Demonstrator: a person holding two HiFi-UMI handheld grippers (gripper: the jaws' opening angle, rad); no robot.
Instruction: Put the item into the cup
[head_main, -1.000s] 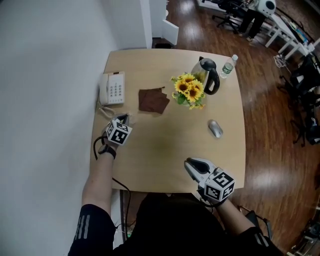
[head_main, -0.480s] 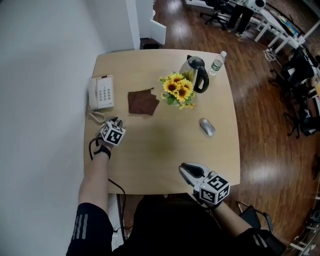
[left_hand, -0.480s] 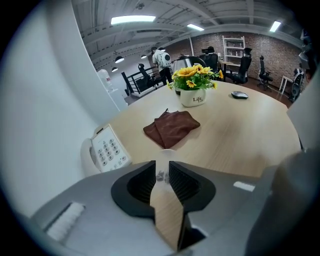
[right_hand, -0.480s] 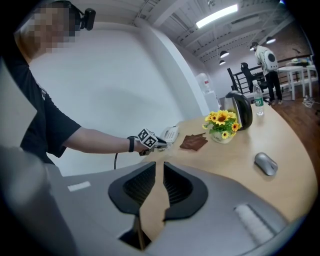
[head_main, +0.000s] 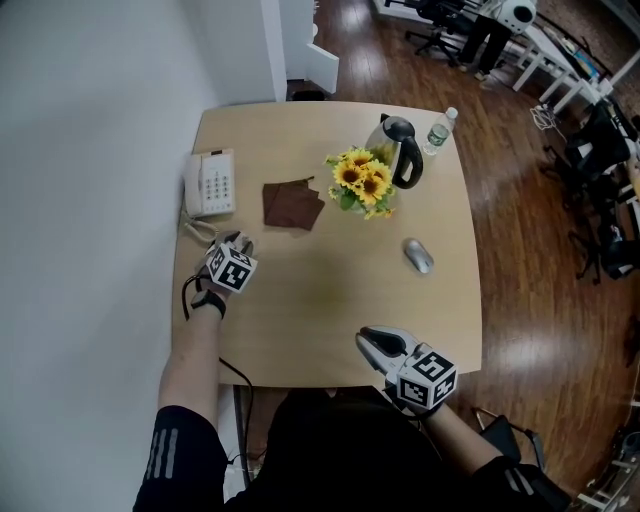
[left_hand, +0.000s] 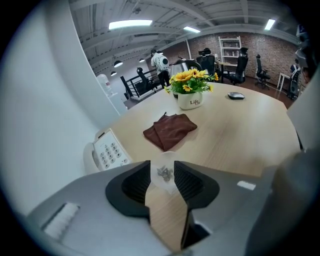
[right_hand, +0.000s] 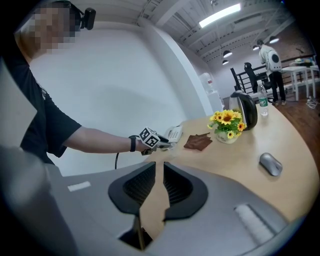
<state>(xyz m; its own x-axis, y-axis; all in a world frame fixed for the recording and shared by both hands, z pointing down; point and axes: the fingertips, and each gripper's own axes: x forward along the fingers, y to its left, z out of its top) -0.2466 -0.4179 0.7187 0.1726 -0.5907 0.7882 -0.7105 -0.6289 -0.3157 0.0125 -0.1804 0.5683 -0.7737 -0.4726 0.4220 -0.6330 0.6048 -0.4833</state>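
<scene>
Far left, by the wall, the phone (head_main: 210, 183) sits out of the way. Just in front of it the left claw (head_main: 231, 262) hangs low over the table (head_main: 330, 300), and its jaws are opening. Between its tips stands a small clear cup (left_hand: 170, 185), and the pads look to be coming clear of its walls. That reads as a release, not a grab. Little grey bits, which I take for the item (left_hand: 163, 173), lie inside the cup, so the drop looks done.

Moving right, the brown cloth (head_main: 293, 204), the potted sunflowers (head_main: 365, 182), the kettle (head_main: 398, 150) and the water bottle (head_main: 440, 130) line the far side. The mouse (head_main: 418, 256) lies alone, well apart from the work. At the near edge the right claw (head_main: 385, 345) hovers in reserve. Its jaws are drawn almost together with only a thin slit between them, and it grips nothing.

From the head view the cup is hidden behind the left claw. What the grey bits are is too small to tell. Whether the pads touch the cup I can't say for sure.
</scene>
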